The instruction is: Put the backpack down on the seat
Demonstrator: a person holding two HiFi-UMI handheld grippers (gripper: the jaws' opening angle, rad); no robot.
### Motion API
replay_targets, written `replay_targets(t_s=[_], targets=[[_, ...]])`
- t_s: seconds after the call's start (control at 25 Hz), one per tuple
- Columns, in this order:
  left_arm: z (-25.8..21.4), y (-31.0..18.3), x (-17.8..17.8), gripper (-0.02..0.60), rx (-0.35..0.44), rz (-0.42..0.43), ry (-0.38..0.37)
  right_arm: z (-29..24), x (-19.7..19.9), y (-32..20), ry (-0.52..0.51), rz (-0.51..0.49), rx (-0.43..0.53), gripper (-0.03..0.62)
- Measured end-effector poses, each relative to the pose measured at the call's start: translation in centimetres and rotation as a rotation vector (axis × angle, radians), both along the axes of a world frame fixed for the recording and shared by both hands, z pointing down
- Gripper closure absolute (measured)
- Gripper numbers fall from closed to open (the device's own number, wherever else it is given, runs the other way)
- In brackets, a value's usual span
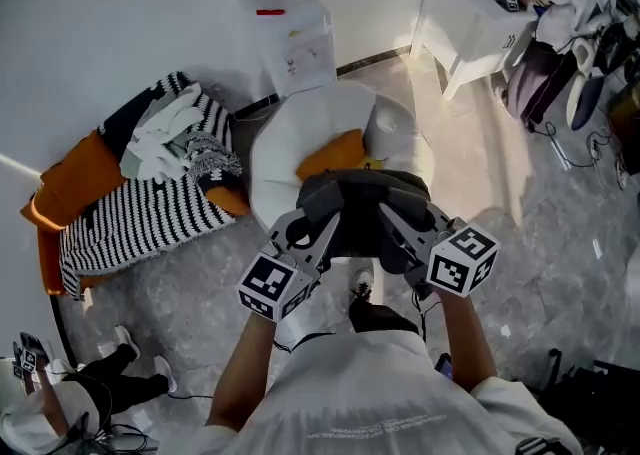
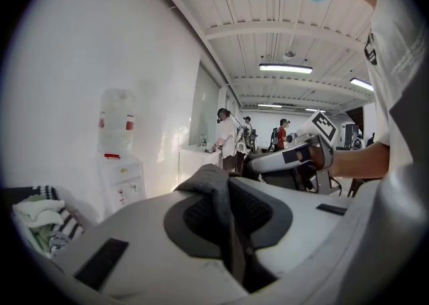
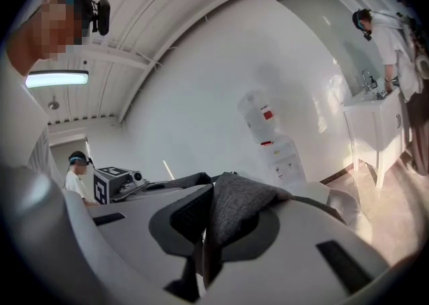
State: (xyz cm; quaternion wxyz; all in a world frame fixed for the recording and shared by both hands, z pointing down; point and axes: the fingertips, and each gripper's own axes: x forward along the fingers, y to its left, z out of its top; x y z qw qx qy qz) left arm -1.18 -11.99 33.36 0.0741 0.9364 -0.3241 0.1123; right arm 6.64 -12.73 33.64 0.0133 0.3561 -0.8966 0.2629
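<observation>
Seat: white, rounded, directly ahead of you. An orange cushion and a pale cushion take up its middle and far side, so the near portion looks like the free landing area.

Backpack: dark grey, carried between both tools over the seat's near edge. Whether it touches the seat cannot be told.

Left gripper: jaws clamped on a fold of the backpack's grey fabric. Right gripper: likewise clamped on a grey fold.

Finding: the two-sided hold keeps the bag level and spread. Lowering and release are not yet done.
</observation>
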Motion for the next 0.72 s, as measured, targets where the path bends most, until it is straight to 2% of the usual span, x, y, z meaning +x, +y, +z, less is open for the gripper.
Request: replay_targets(t_s=[0.36, 0.72], targets=[[0.3, -5.2, 1.3, 0.526, -0.02, -0.048, 0.015, 0.0, 1.4, -5.4, 0.002, -0.038, -0.015, 0.563], [0.6, -8.6, 1.7, 0.526, -0.017, -0.006, 0.011, 0.3, 1.9, -9.0, 0.005, 0.008, -0.02, 0.563]])
